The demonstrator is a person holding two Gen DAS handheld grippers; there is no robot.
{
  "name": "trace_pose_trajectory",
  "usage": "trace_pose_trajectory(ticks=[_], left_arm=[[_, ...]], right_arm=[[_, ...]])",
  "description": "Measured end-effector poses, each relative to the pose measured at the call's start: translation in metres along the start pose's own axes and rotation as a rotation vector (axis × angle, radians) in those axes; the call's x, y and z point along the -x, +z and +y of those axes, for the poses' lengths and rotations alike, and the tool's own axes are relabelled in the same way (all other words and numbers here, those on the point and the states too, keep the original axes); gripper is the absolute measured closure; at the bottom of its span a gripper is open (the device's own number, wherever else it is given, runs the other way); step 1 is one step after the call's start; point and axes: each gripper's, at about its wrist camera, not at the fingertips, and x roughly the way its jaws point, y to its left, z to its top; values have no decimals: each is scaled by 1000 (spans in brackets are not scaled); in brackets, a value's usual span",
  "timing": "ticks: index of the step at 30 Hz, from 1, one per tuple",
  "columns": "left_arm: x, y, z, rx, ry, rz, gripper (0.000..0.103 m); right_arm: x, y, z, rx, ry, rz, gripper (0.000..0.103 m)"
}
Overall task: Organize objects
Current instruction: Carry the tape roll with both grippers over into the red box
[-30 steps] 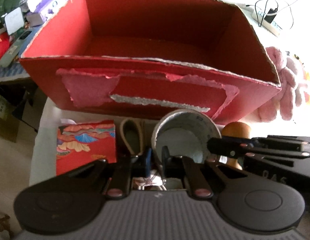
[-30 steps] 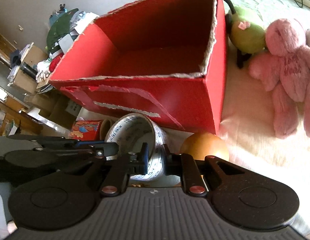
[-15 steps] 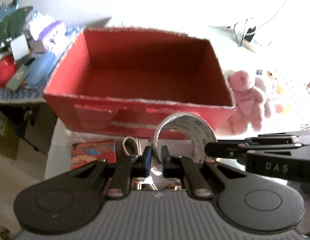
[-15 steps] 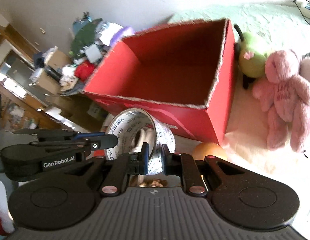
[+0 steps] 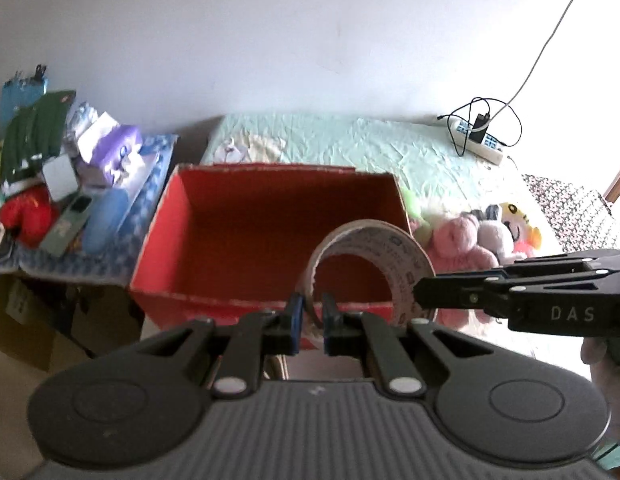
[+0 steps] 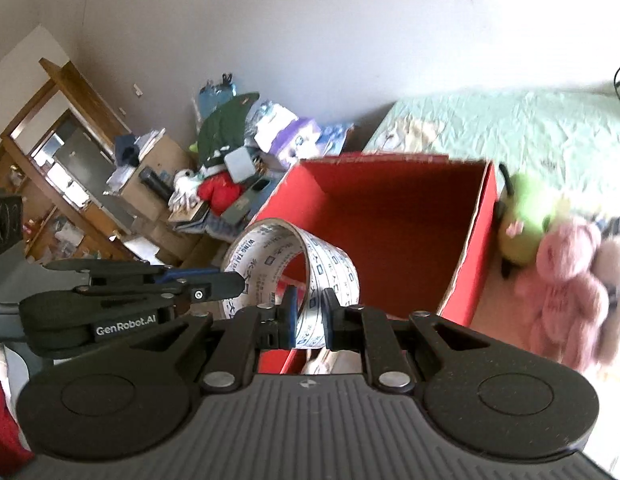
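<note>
- A roll of printed tape (image 5: pixel 372 264) is held aloft by both claws at once, in front of the near wall of an open red cardboard box (image 5: pixel 213 240).
- The left gripper (image 5: pixel 310 318) is pressed together on the thin near wall of the roll, one pad inside the ring and one outside; the right gripper (image 6: pixel 310 316) is pinched on the roll's band from the other side.
- In the left wrist view the right claw's fingertips (image 5: pixel 434 294) are seen entering from the right and meeting the roll's right flank.
- Against the frame a second earlier, the roll is seen raised: then it sat low against the box's torn front label, beside a patterned red packet and an orange ball; now its upper arc stands above the near rim and the box floor is seen through its hole.
- The box, which filled the earlier views, is now seen from higher up and farther off, and its interior is shown to be empty.
- The ball and packet are no longer in view; whether they remain on the surface cannot be told.
- Both grips appear unchanged across the frames.
- For the task, the lift appears complete enough to clear the rim; a carry forward over the box and a release are judged to be what remains.
- A pink plush toy (image 6: pixel 566 280) and a green one (image 6: pixel 526 216) are left lying on the pale bedspread (image 5: pixel 350 144) to the right of the box, not yet put away.
- Clutter is seen piled on the far left, well apart from the box.
</note>
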Motion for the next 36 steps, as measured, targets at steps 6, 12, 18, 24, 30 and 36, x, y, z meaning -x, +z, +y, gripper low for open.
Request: trace_pose_trajectory(ticks=[6, 12, 18, 24, 30, 36], left_arm=[[-36, 19, 4, -34, -24, 47, 99], [-69, 37, 13, -92, -74, 79, 99], [-92, 47, 18, -162, -107, 96, 99], [-122, 57, 21, -213, -136, 127, 99], [-150, 60, 20, -244, -167, 161, 99], [-181, 60, 26, -236, -208, 221, 99]], right_arm=[[-18, 10, -5, 0, -86, -28, 90], [-23, 14, -12, -48, -152, -48, 90], [-33, 20, -16, -80, -225, -58, 90], [-54, 25, -21, -101, -306, -49, 91], [-73, 26, -27, -112, -400, -25, 92], [-90, 25, -35, -138, -457, 9, 92]])
